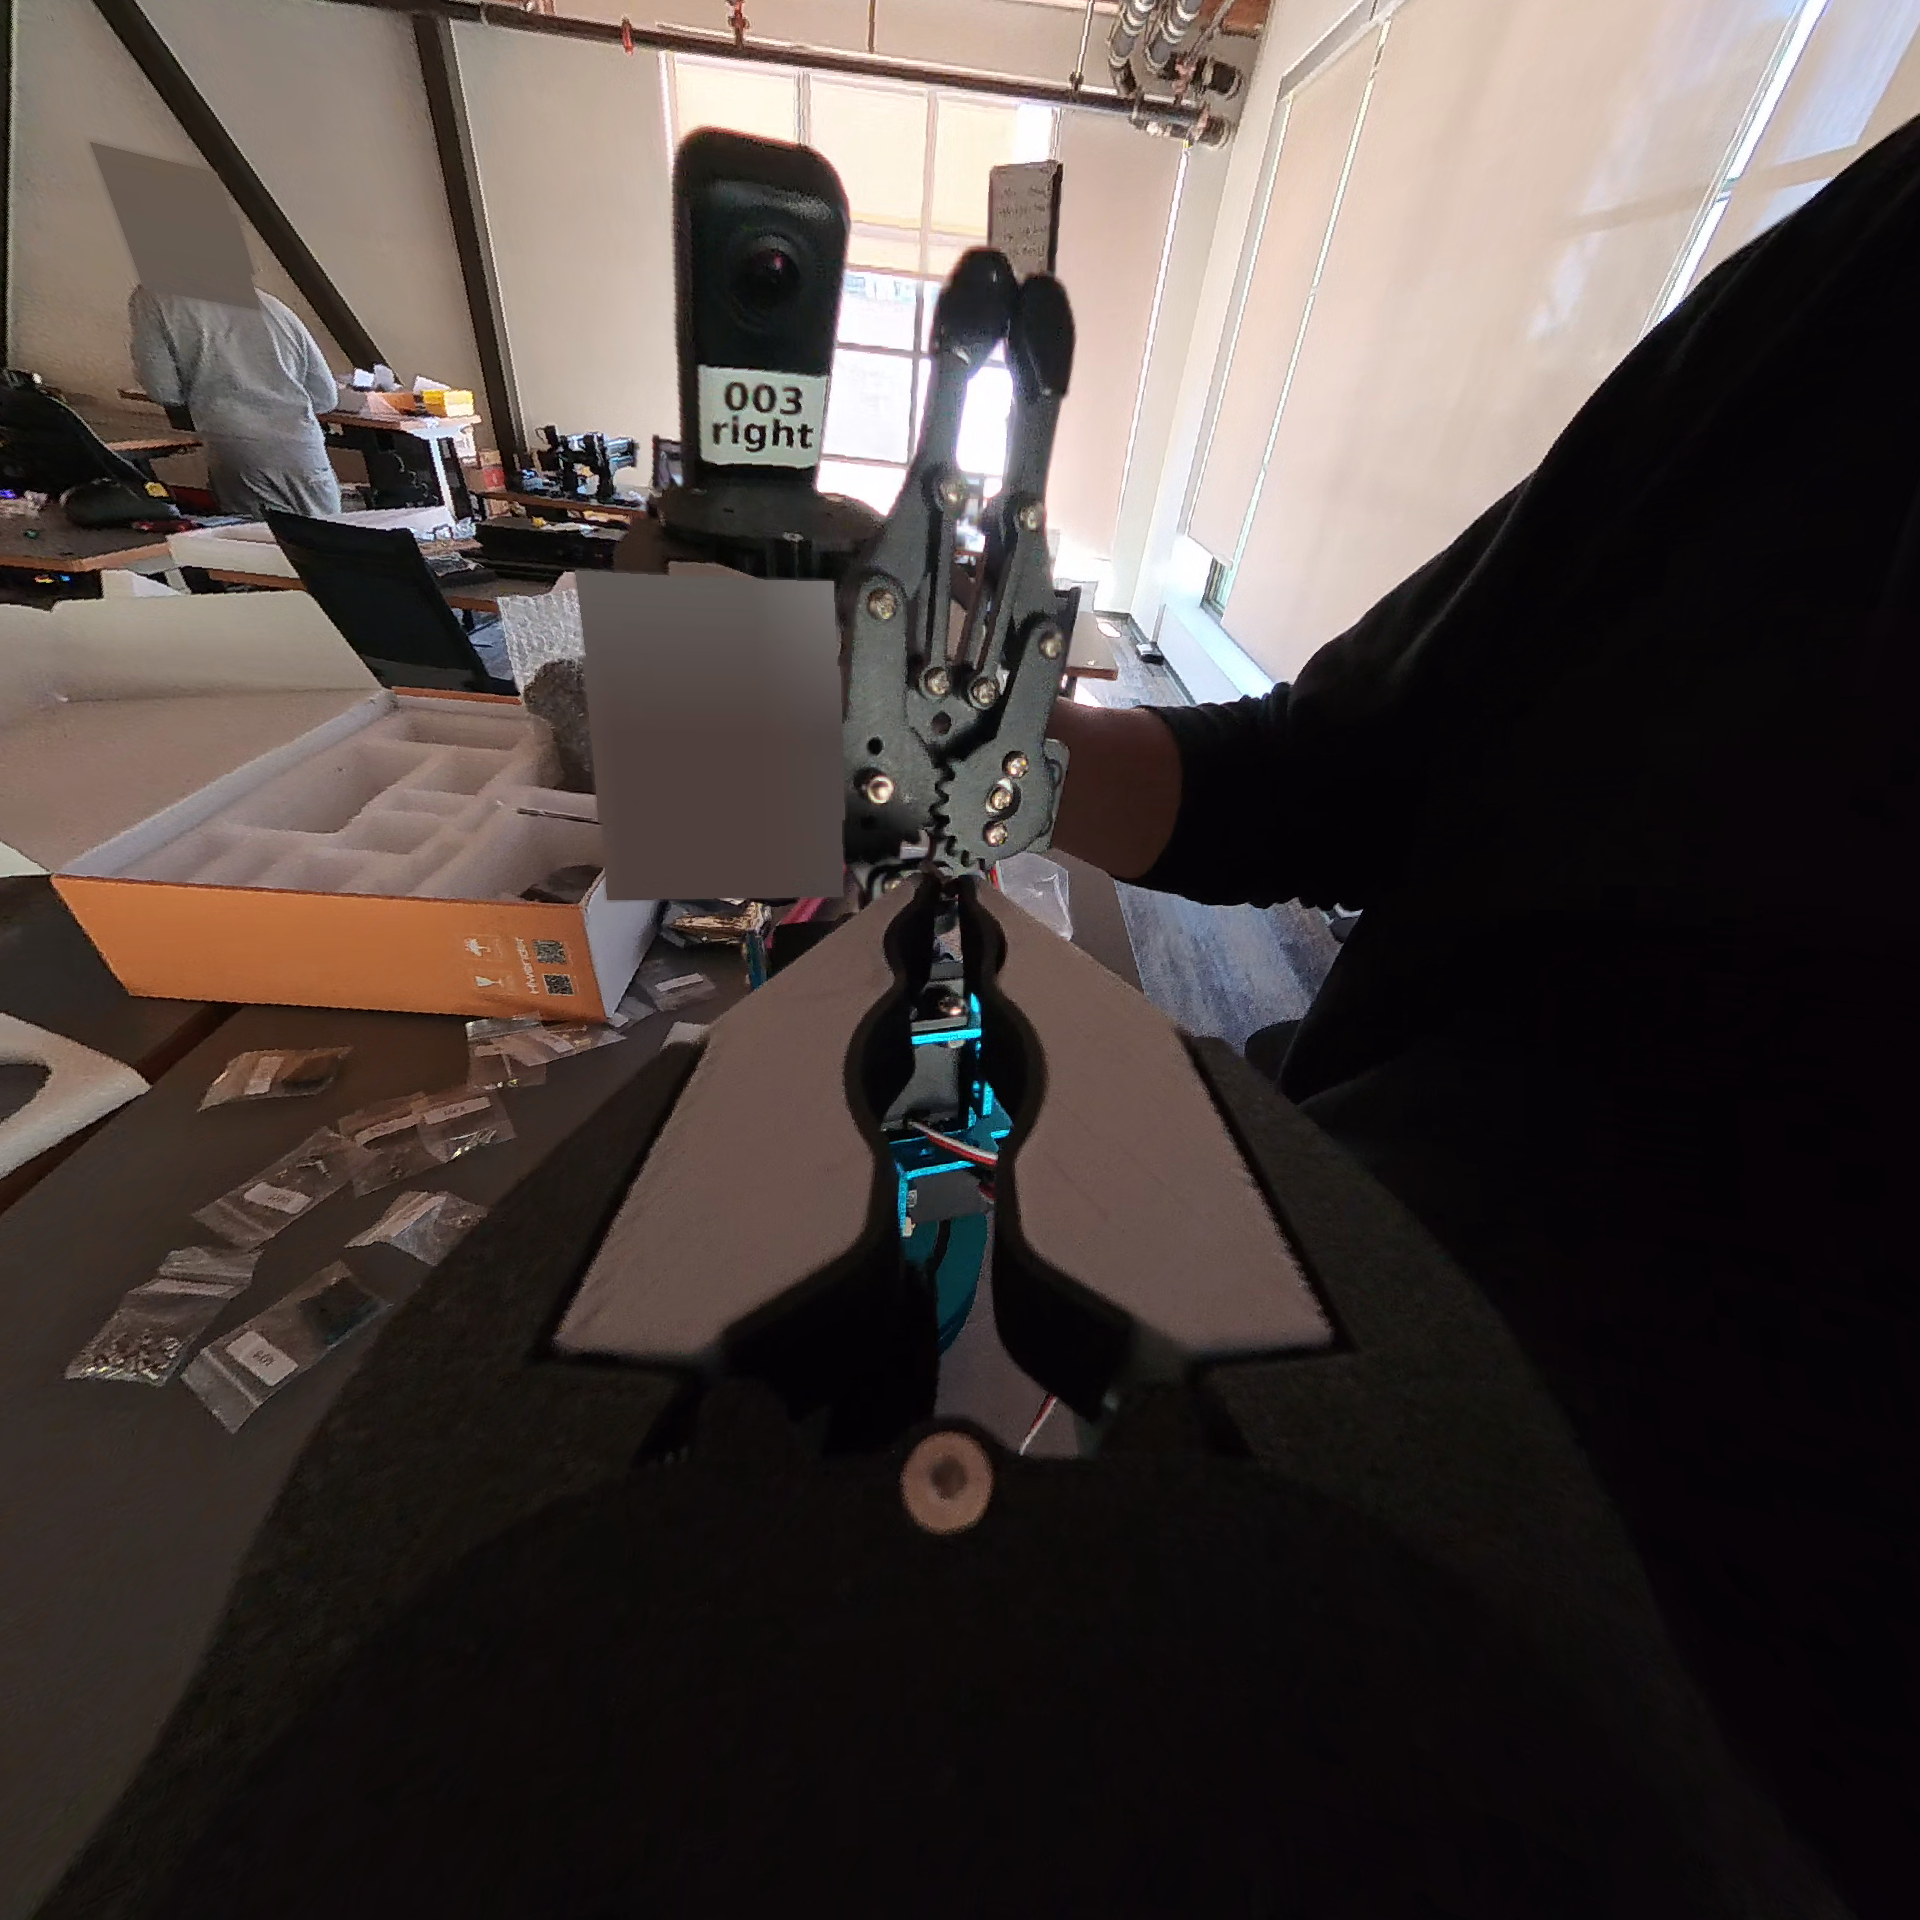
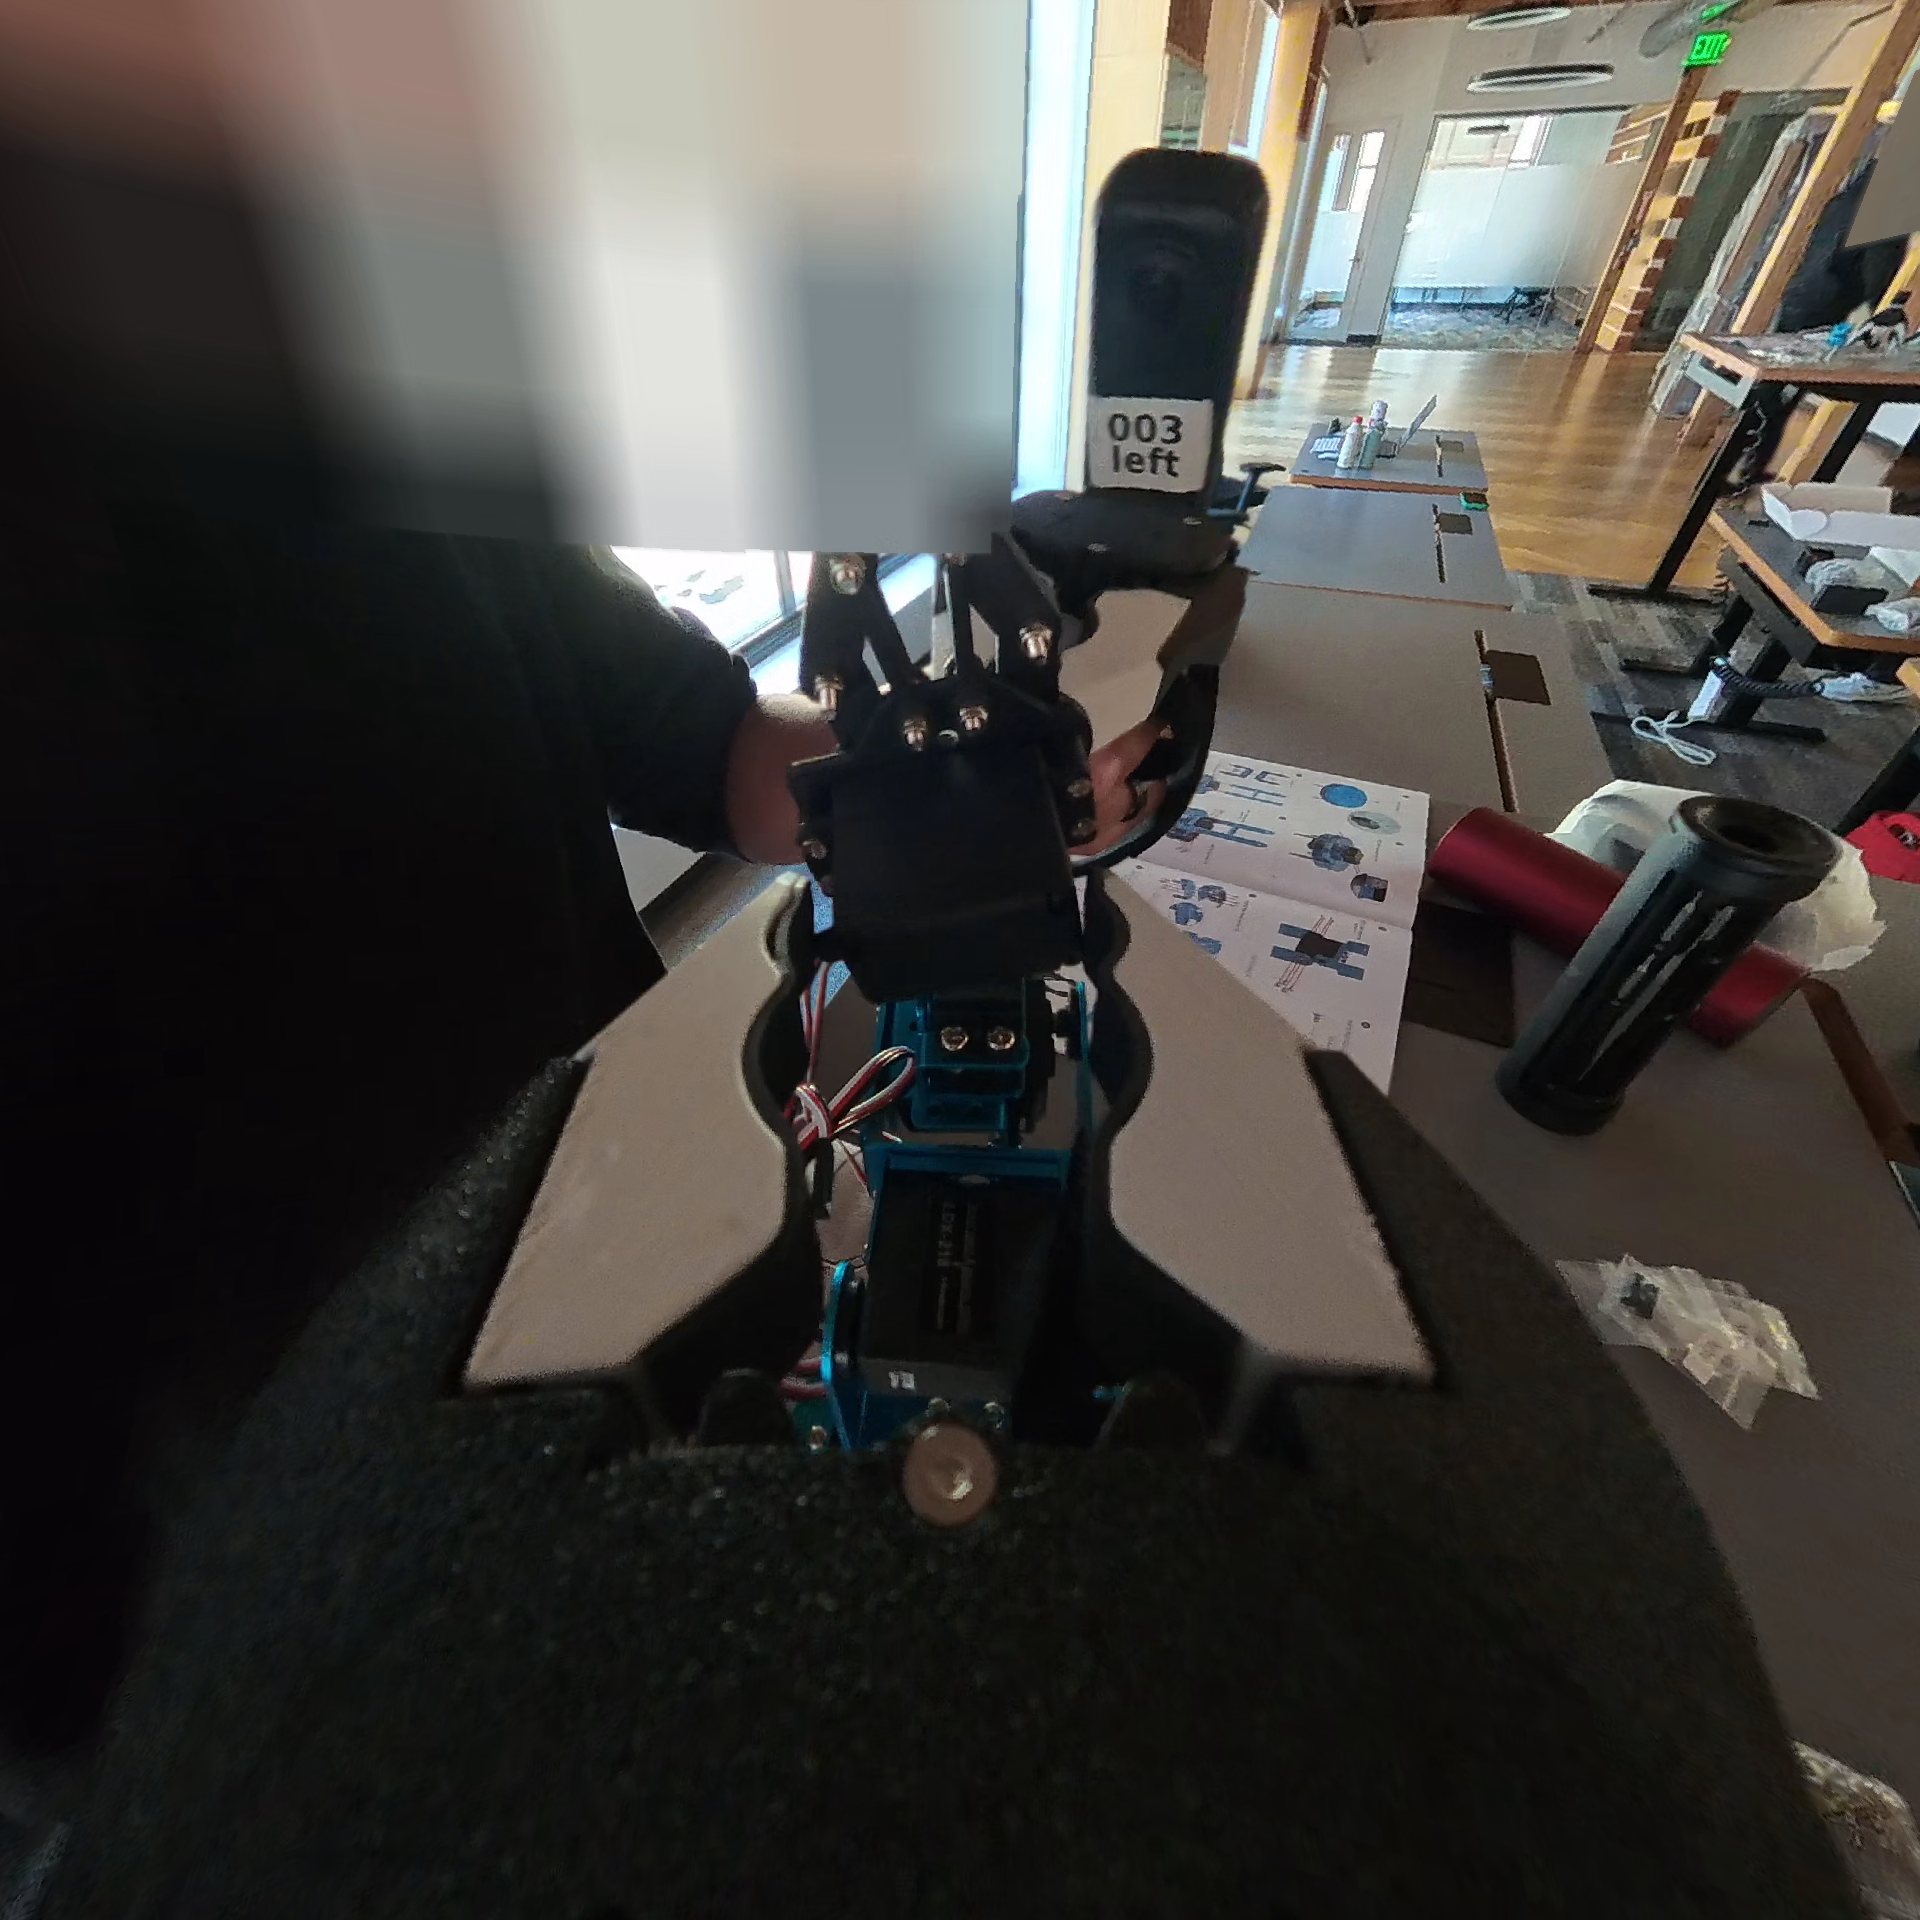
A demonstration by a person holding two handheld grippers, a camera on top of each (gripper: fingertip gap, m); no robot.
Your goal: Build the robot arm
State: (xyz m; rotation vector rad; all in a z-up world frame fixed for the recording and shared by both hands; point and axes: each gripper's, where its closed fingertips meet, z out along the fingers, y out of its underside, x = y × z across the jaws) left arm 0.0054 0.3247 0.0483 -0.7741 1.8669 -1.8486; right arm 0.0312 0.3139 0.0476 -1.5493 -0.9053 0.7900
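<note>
The toy arm, blue metal with black servos and loose red-and-white wires, stands upright between the two grippers, which face each other across it. Its black claw is mounted on top, tips together and pointing up.

The right gripper has its fingers set apart on either side of the claw's servo, and they look clamped on it. The left gripper has its fingers drawn close together at the neck just under the claw's gears; I cannot tell whether they pinch it. A hand in a dark sleeve holds the right gripper behind the claw.

On the tabletop, small clear bags of screws and parts lie scattered, apparently unopened. Beyond them sits an open orange box; the white foam slots that show look mostly empty. On the other side lie an open manual, a black cylinder, a red tube and more bags.

A person stands at a far desk.
</note>
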